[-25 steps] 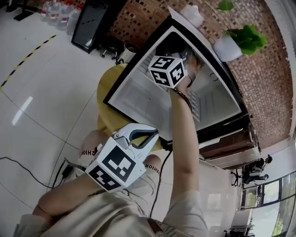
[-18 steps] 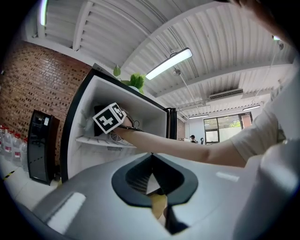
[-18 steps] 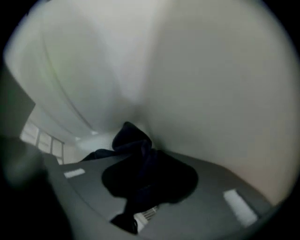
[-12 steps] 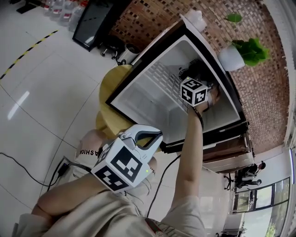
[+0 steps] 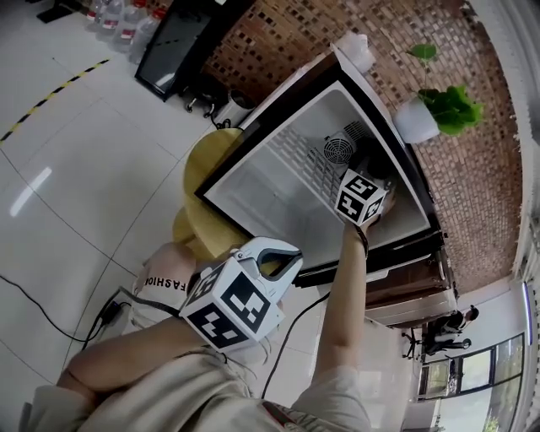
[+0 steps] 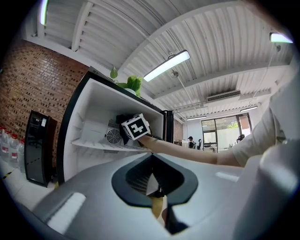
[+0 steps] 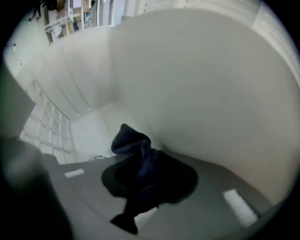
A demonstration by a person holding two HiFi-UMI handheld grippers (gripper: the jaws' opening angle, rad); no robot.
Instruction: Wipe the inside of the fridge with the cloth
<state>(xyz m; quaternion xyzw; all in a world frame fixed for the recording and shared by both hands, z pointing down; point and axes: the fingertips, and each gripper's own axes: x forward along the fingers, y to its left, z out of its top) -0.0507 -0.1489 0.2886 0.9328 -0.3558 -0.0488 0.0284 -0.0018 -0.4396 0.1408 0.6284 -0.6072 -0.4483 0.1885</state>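
The small fridge (image 5: pixel 253 181) stands open, its white inside facing me. My right gripper (image 5: pixel 371 179) reaches deep into it, close to the right wall and beside the round fan (image 5: pixel 337 152). It is shut on a dark blue cloth (image 7: pixel 130 143), which bunches up between the jaws of this right gripper (image 7: pixel 140 161) and lies against the curved white wall. The left gripper view shows the same right gripper (image 6: pixel 136 126) and the cloth (image 6: pixel 123 121) above the fridge shelf. My left gripper (image 5: pixel 274 253) hangs outside the fridge near my lap, shut and holding nothing (image 6: pixel 152 180).
A wire shelf (image 5: pixel 299 156) crosses the fridge. A potted plant (image 5: pixel 422 114) stands on top of the fridge. A round yellow table (image 5: pixel 202 169) is beside the door opening. A black cabinet (image 5: pixel 181 38) and water bottles (image 5: pixel 118 17) stand farther off. A cable (image 5: pixel 51 316) lies on the floor.
My right gripper has swept with the cloth from the left part of the fridge's inside across to its right wall. The left gripper has stayed put.
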